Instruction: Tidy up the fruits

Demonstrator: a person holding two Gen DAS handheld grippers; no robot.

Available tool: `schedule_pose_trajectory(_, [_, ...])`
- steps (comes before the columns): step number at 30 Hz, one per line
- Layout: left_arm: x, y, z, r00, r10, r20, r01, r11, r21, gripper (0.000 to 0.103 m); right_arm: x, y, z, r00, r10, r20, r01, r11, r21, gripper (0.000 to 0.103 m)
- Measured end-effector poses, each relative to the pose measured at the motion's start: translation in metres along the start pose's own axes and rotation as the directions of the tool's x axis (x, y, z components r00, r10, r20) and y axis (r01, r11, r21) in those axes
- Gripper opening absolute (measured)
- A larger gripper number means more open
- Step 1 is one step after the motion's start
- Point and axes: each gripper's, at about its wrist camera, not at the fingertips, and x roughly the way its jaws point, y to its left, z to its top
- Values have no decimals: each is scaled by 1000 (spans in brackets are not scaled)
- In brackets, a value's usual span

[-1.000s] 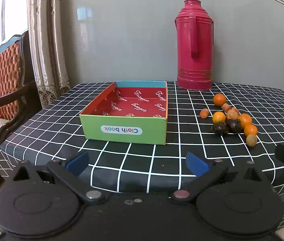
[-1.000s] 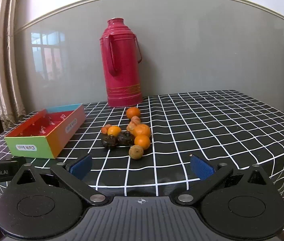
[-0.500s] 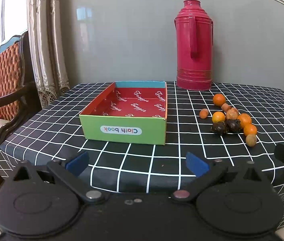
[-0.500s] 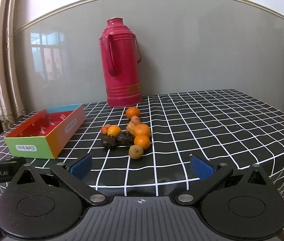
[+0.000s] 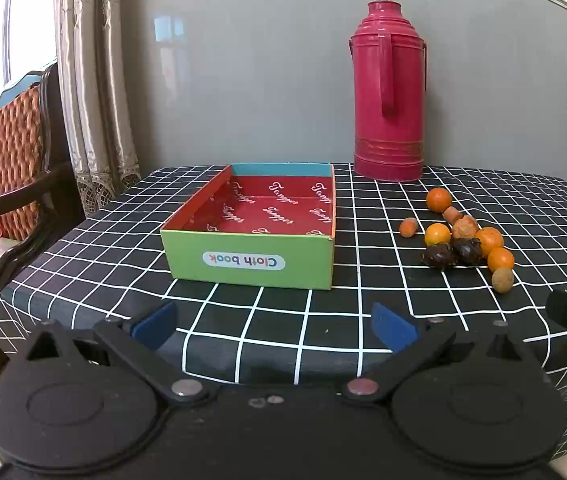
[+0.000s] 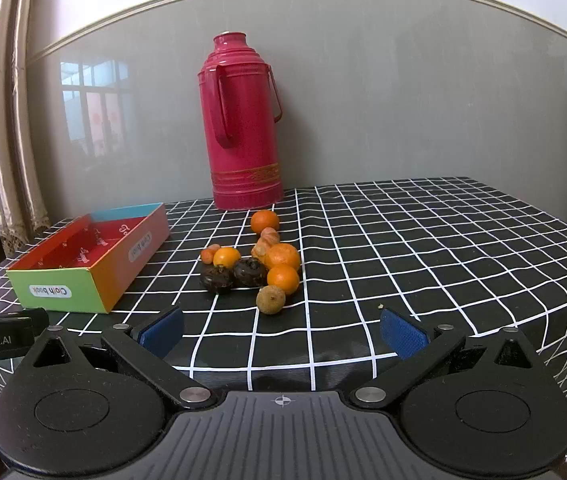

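A cluster of small fruits (image 6: 259, 264) lies on the black checked tablecloth: several oranges (image 6: 282, 257), two dark mangosteens (image 6: 216, 279) and a brownish round fruit (image 6: 270, 299). The cluster also shows in the left wrist view (image 5: 463, 240), right of an open, empty box with a red inside and a green front (image 5: 251, 264). The box sits to the left in the right wrist view (image 6: 83, 268). My left gripper (image 5: 273, 326) is open and empty near the table's front edge. My right gripper (image 6: 281, 332) is open and empty, in front of the fruits.
A tall red thermos (image 6: 241, 128) stands at the back against the grey wall, also in the left wrist view (image 5: 389, 92). A wooden chair (image 5: 7, 152) and curtains stand left of the table. The table's front edge lies just ahead of both grippers.
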Motion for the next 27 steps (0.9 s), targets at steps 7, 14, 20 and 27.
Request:
schedule_pose_trajectory(7, [0, 0, 0, 1000, 0, 1, 0, 1000, 4, 97, 1, 0, 0, 1000, 0, -3, 0, 1000, -1, 103])
schedule_pose_trajectory(14, [-1, -1, 0, 1000, -3, 3, 3, 1000, 8, 97, 1, -1, -1, 1000, -5, -6, 5, 1000, -5, 103])
schedule_pose_trajectory(20, [0, -1, 0, 1000, -4, 3, 4, 1000, 7, 97, 3, 1, -1, 1000, -6, -7, 6, 1000, -11, 103])
schedule_pose_trajectory(27, [0, -2, 0, 1000, -8, 3, 8, 1000, 10, 97, 2, 1, -2, 1000, -6, -7, 6, 1000, -13, 103])
